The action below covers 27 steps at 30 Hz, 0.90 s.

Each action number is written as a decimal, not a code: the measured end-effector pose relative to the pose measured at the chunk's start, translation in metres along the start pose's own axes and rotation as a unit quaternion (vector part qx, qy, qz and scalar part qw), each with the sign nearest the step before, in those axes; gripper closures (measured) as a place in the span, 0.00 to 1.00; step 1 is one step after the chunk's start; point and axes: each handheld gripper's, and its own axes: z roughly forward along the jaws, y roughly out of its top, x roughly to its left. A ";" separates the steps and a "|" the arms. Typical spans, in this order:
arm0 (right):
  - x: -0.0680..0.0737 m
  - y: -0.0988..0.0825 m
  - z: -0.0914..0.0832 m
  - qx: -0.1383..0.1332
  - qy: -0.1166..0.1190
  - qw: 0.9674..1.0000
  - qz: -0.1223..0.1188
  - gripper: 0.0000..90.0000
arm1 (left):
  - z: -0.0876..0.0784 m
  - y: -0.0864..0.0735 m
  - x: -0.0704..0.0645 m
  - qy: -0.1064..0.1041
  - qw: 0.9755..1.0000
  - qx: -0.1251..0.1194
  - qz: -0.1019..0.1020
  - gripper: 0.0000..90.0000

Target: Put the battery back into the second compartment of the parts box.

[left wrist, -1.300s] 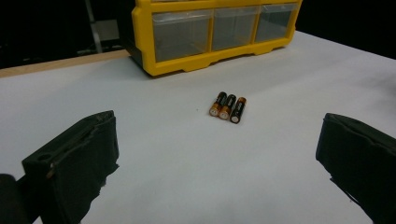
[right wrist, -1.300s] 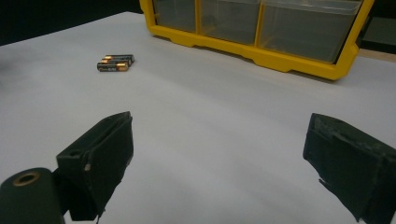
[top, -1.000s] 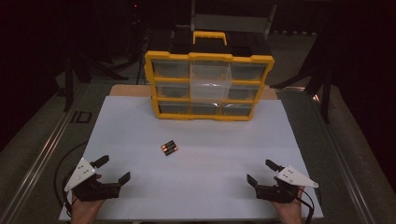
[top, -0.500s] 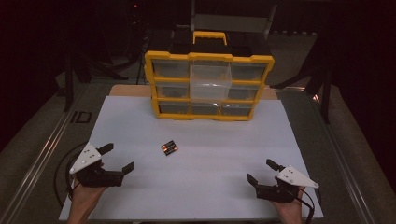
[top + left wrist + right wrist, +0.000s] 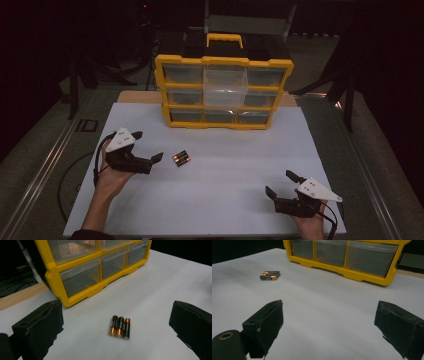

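- No brand or writing can be read: the print on the batteries [image 5: 120,326] is too blurred and small.
- The drawer cabinet [image 5: 223,91] stands at the upper middle of the high view: a yellow frame with a yellow handle on top and three rows of three clear drawers.
- What lies in the drawers cannot be made out through the fronts.
- Three black batteries with copper-orange ends lie side by side, touching, on the white mat [image 5: 220,200], left of centre in the high view and in front of the cabinet's left end.
- The left gripper [image 5: 148,146] is at the middle left of the high view, just left of the batteries, jaws wide apart and holding nothing; in its own view the batteries lie between the jaws, farther off.
- The right gripper [image 5: 280,183] rests at the lower right, well apart from the batteries, jaws wide apart and empty.
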 end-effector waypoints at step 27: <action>0.001 0.000 0.002 0.004 0.009 1.000 -0.006 0.09 | 0.093 0.012 0.011 -0.035 0.986 0.160 0.027 0.13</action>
